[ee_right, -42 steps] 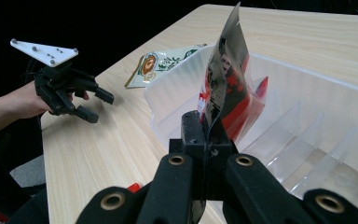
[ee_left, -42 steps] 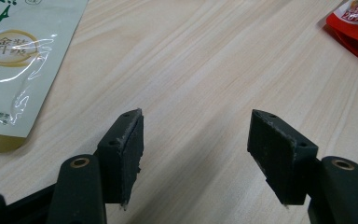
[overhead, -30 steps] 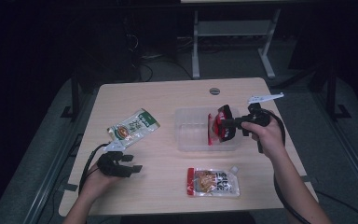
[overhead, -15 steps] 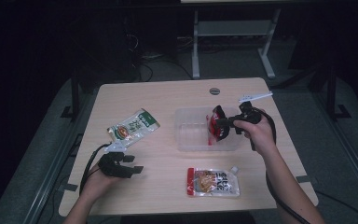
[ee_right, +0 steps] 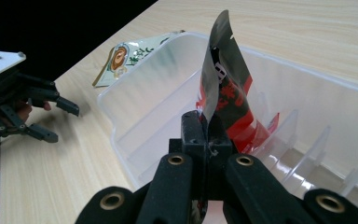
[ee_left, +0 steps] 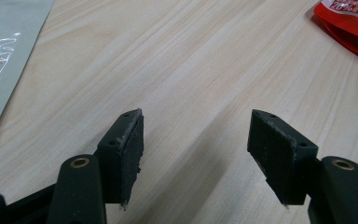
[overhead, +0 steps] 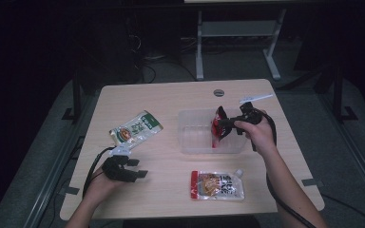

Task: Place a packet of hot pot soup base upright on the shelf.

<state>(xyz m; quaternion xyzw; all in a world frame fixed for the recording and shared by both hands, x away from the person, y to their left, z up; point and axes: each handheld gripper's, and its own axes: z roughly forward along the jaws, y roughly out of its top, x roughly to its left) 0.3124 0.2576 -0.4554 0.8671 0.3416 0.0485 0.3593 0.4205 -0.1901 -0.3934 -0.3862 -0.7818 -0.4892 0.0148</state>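
Note:
My right gripper (overhead: 222, 125) (ee_right: 207, 128) is shut on a red and black pouch (overhead: 217, 127) (ee_right: 228, 95), pinching its edge. The pouch hangs down into a clear plastic bin (overhead: 192, 142) (ee_right: 135, 126) in the middle of the table. My left gripper (overhead: 138, 169) (ee_left: 196, 140) rests at the near left of the table, its jaws open over bare wood with nothing between them. A green and white pouch (overhead: 136, 128) (ee_right: 130, 56) (ee_left: 0, 56) lies flat left of the bin. A red and white spouted pouch (overhead: 217, 185) (ee_left: 349, 21) lies flat near the front edge.
The bin has ribbed dividers (ee_right: 307, 144) along its inner wall. A round cable grommet (overhead: 218, 92) sits at the table's far edge. Beyond the table stands a metal frame (overhead: 237, 42) on a dark floor. Cables trail from both grippers off the table's front.
My right gripper has carried the red and black pouch leftward and slightly down, from the bin's right edge to over its inside. The left gripper has stayed put.

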